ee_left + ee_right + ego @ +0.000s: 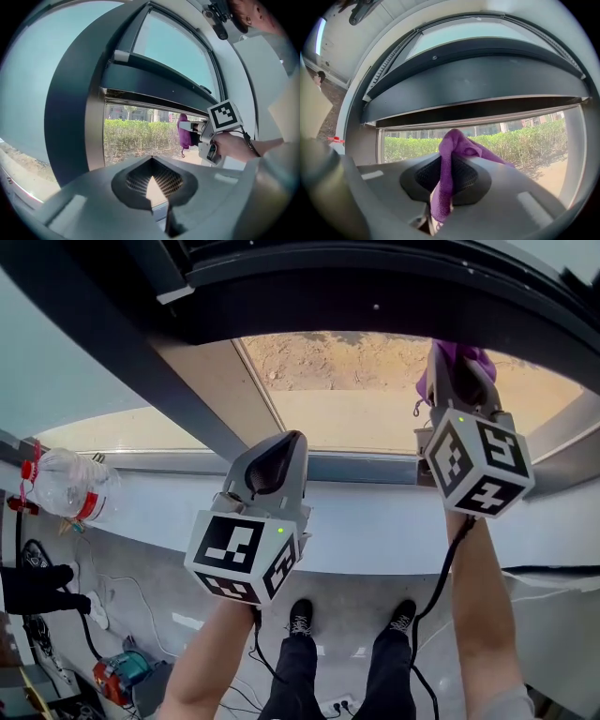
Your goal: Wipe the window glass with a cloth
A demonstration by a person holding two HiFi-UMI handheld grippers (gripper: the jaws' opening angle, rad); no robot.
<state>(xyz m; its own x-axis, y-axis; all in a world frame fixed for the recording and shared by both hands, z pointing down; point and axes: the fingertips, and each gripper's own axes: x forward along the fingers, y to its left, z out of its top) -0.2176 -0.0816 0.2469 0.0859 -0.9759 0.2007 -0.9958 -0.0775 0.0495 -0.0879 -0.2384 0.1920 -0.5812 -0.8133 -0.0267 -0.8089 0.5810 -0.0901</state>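
The window glass [375, 381] shows sandy ground and hedges outside. My right gripper [457, 360] is raised to the pane at the upper right and is shut on a purple cloth [480, 360], which bunches out past its tips against the glass. In the right gripper view the cloth [452, 150] hangs between the jaws of the right gripper [447, 187]. My left gripper [281, 442] hovers over the sill, lower and to the left, shut with nothing in it. The left gripper view shows the left gripper [152, 183] aimed at the glass [140, 136], with the cloth [183, 131] off to the right.
A white sill [375, 521] runs below the pane. A dark frame bar [141, 352] slants across the left, and a dark frame arches above. A clear plastic bottle [70, 484] lies on the sill at far left. Cables and a red-and-blue object [117, 676] lie on the floor.
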